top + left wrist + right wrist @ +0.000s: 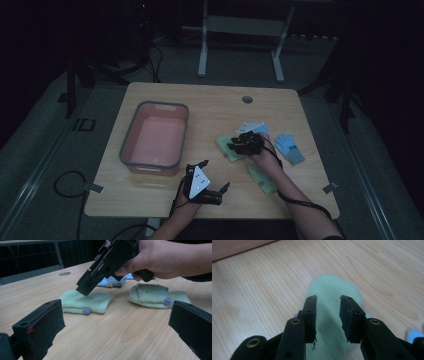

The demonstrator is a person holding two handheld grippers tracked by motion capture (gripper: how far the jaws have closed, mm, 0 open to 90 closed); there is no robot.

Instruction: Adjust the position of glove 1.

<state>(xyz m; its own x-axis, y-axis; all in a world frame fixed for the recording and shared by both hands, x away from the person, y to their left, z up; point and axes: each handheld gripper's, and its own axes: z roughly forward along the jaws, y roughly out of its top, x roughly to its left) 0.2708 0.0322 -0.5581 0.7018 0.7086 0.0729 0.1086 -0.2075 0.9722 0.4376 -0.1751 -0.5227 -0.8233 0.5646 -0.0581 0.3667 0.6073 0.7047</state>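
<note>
right gripper [328, 307] jaws part-open, pads astride green sock [332, 315] directly beneath, not yet pinching. i'd settle lower, then close on the fold. second green sock [157, 295] behind it; left gripper [112, 322] wide open, idle; pink bin [155, 137] beyond.

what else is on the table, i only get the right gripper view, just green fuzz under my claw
Observer: A second green fuzzy cloth lies beside your right forearm, nearer the front edge.
Operator: anywhere to drop them
Observer: A pink tub sits on the table's left half; it looks empty.
Operator: left claw busy
Observer: No, the left claw is open wide and holds nothing.
</note>
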